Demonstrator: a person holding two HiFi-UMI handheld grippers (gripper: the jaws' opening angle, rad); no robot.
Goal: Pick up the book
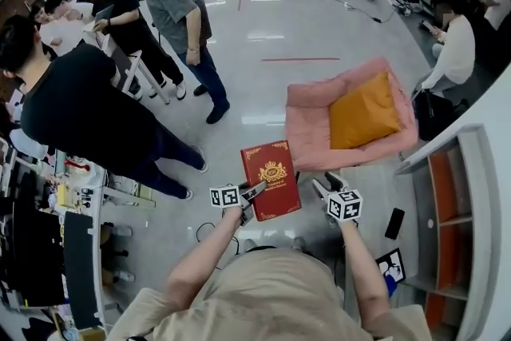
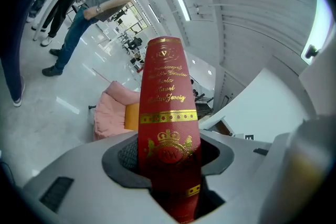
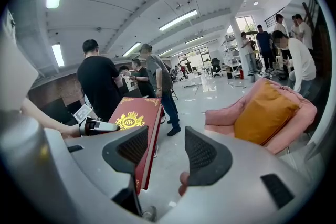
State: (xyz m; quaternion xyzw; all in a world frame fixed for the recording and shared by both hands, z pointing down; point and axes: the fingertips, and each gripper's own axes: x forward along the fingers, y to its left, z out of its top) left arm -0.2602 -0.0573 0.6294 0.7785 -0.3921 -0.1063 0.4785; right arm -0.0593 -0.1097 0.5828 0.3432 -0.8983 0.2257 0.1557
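1. Closest in, the left gripper was clamped hard on the red book, pads pressing both covers at the near spine corner. The book hung in the air in front of the person, gold crest facing up.
2. Just beside the book's right edge sat the right gripper, jaws spread wide with nothing between them.
3. My call: the pick-up itself looked done, since the book touched no surface at all. With only 1 corner gripped, the next move called for a steady wrist, or for the right gripper to close on the free edge and share the load.
4. Below lay a glossy pale floor, bare under the book, with a thin red line marked farther out.
5. Beyond the book stood a pink armchair holding an orange cushion, and a white shelf unit ran along the right.
6. Farther off, several people stood about at the left and along the far side of this open workshop.
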